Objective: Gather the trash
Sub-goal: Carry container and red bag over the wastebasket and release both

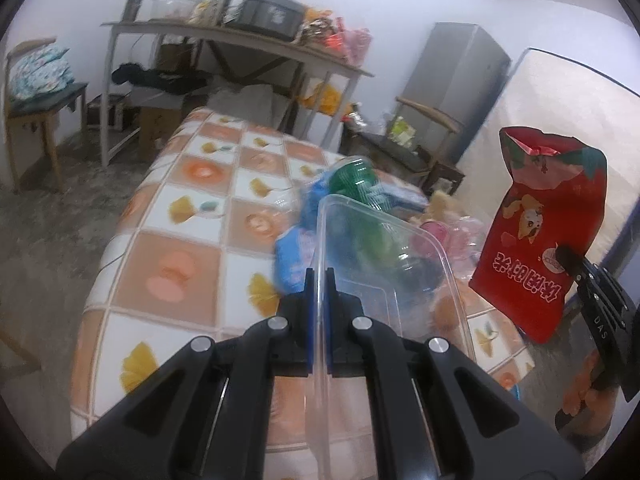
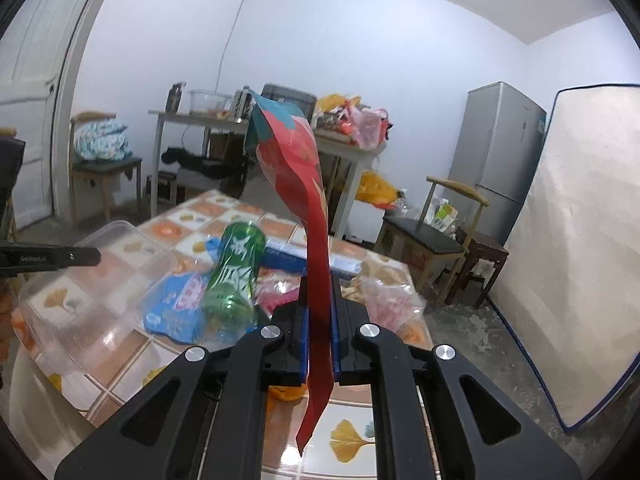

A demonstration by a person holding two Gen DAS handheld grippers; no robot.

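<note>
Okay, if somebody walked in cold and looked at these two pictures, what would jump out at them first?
Probably the red snack bag, pinched upright in the right tool above the checked tablecloth. Next, the clear plastic container clamped by its rim in the left tool, with a green bottle lying among wrappers behind it.

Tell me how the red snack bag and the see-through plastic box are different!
The red snack bag is flat, floppy and printed with a cartoon dog; the plastic box is stiff, clear and plain. The bag hangs in the air, pinched by the right tongs; the box is gripped by its rim in the left tongs and looks empty. Both are held up above the tiled table.
</note>
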